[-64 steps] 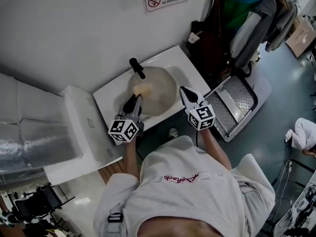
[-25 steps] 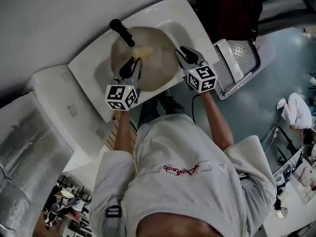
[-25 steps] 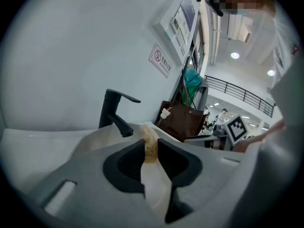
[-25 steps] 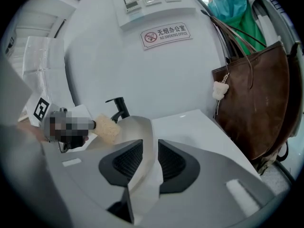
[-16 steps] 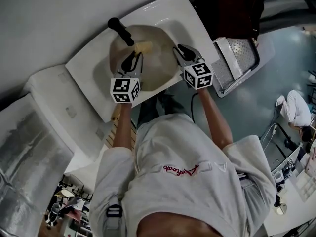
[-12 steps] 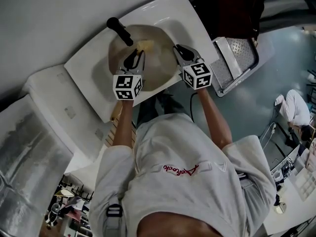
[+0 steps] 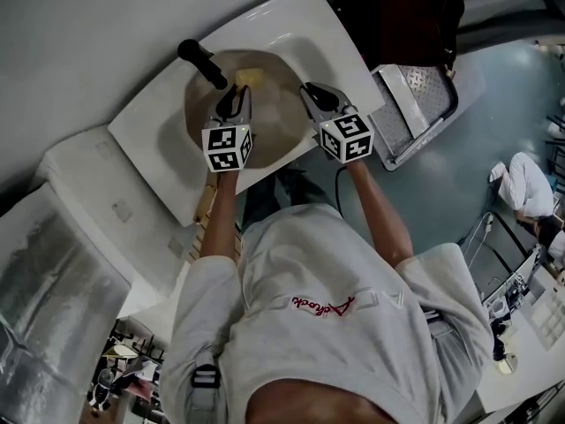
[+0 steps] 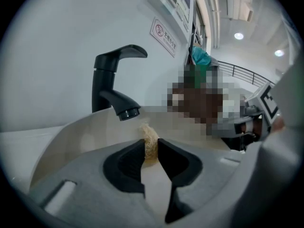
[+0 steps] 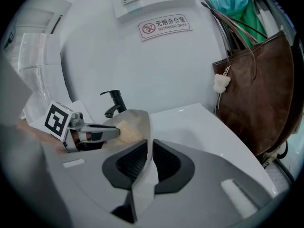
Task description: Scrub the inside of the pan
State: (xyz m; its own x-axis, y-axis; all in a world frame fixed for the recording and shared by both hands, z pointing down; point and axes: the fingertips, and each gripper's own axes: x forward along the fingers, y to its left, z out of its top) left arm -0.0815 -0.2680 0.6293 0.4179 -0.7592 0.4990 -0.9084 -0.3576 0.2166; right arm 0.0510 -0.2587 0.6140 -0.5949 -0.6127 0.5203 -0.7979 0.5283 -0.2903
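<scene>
Left tongs (image 8: 151, 144) are clamped on the scrub pad (image 8: 148, 133) just under the faucet (image 8: 111, 84), right tongs (image 9: 148, 146) are pinched tight on the rim of the pan (image 9: 137, 120) lying below that faucet; if I bear down hard, the thin rim may slip free and the pan rock.

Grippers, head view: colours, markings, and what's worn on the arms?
Both the left gripper and the right gripper have grey moulded bodies with black ribbed pads. Each carries a white cube printed with black square markers. The arms are bare below a light short-sleeved T-shirt with red lettering.
</scene>
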